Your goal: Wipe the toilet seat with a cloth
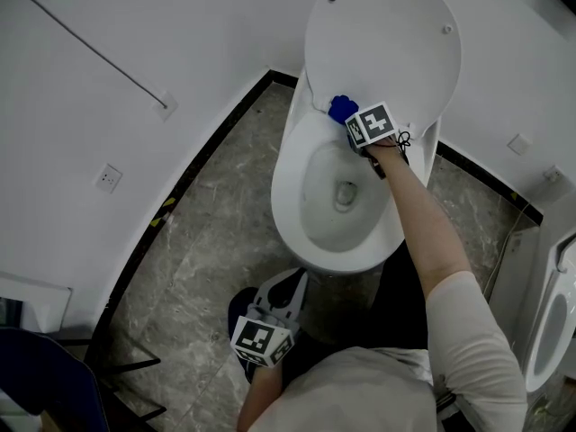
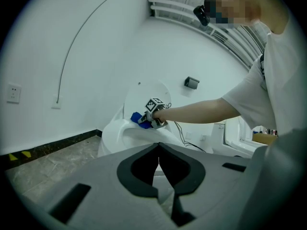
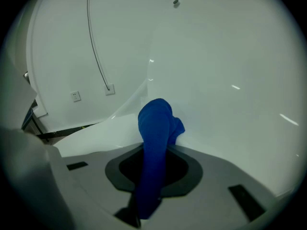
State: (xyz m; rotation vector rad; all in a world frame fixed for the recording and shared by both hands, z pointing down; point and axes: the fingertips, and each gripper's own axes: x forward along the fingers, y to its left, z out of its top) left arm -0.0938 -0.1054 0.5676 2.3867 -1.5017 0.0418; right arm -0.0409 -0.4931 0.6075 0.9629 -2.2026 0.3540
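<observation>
A white toilet stands against the wall with its lid (image 1: pixel 382 43) raised. Its seat rim (image 1: pixel 286 180) runs round the open bowl. My right gripper (image 1: pixel 351 120) is at the back of the rim, just under the lid, shut on a blue cloth (image 1: pixel 341 108). Seen from the right gripper view, the cloth (image 3: pixel 156 126) sticks out past the jaws and presses on the white surface where rim meets lid. My left gripper (image 1: pixel 286 288) hangs low in front of the toilet, shut and holding nothing. The left gripper view shows the toilet (image 2: pixel 114 134), the cloth (image 2: pixel 136 117) and the right gripper (image 2: pixel 145 120) ahead.
Grey marble floor (image 1: pixel 207 232) lies left of the toilet, bounded by a black skirting strip. A wall socket (image 1: pixel 109 179) sits low on the left wall. Another white fixture (image 1: pixel 551 331) stands at the right edge. A dark frame (image 1: pixel 45 376) fills the bottom left corner.
</observation>
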